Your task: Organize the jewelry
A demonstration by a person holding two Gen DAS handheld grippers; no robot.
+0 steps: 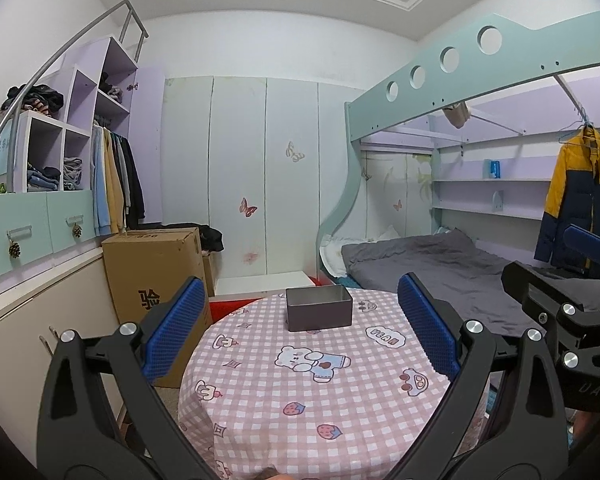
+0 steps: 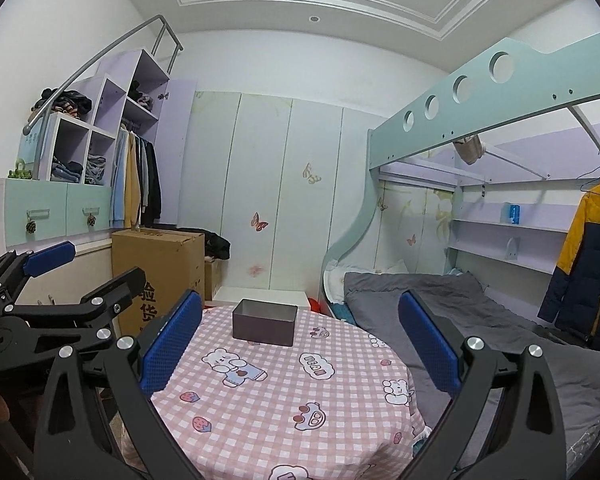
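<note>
Tongs: left gripper [image 1: 300, 326] and right gripper [image 2: 300, 332] both spread wide, empty.
Tin [image 1: 319, 308]: ahead between them; no jewelry visible, so locate pieces first.

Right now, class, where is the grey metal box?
In both wrist views the grey metal box sits open-topped at the far edge of the round table, on the pink checked cloth, ahead of both open claws, touching neither.

The round surface [image 1: 300, 400] with the pink checked cloth is bare from its near edge up to the grey box [image 1: 319, 309], the only thing standing on it, at the far side. A big cardboard box [image 1: 156, 276] crowds the left; the bed [image 1: 440, 264] crowds the right.
</note>
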